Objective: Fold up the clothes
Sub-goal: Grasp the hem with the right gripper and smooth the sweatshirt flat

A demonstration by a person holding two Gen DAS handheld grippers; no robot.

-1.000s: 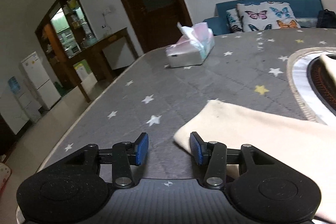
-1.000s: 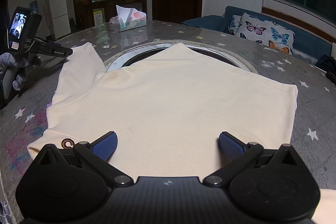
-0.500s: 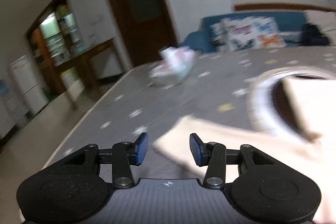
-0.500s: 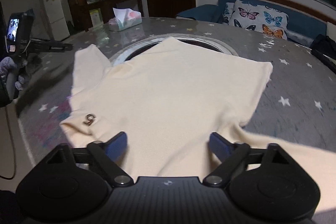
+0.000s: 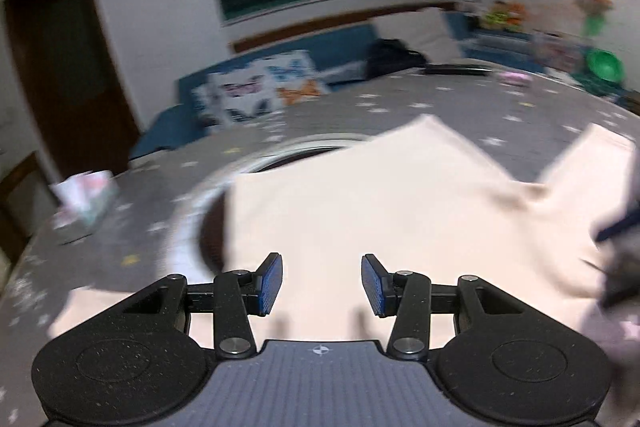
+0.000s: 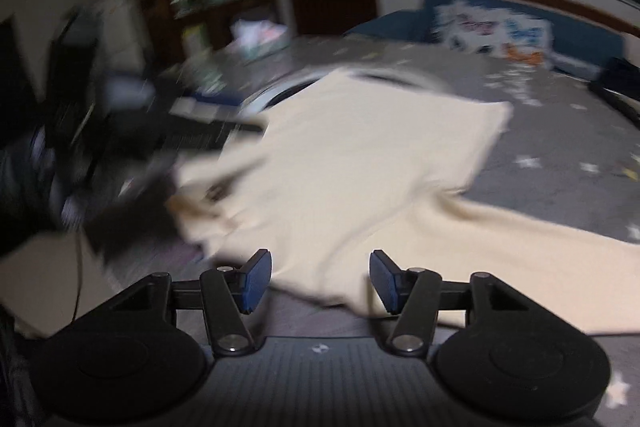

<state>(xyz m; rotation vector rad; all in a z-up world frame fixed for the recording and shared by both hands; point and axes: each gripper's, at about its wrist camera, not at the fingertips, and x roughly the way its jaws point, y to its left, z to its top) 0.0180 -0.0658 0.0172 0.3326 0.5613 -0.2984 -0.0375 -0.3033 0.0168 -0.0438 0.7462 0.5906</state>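
A cream shirt [image 5: 384, 211] lies spread on the grey star-patterned table; it also shows in the right wrist view [image 6: 360, 163]. My left gripper [image 5: 322, 285] is open and empty, just above the shirt's near part. My right gripper [image 6: 320, 281] is open and empty, its fingers over the shirt's near edge. The left gripper and the hand holding it appear blurred at the left of the right wrist view [image 6: 120, 131], over the shirt's left side. Both views are motion-blurred.
A round inset ring [image 5: 256, 163] lies in the table under the shirt. A tissue box [image 5: 86, 199] stands at the table's far left. A blue sofa with butterfly cushions [image 5: 260, 91] stands beyond the table. A dark bag [image 5: 392, 57] lies at the far edge.
The left gripper swung right, from the sleeve tip at the table's edge to over the shirt body. The right gripper drew back toward the shirt's near edge and narrowed its opening.
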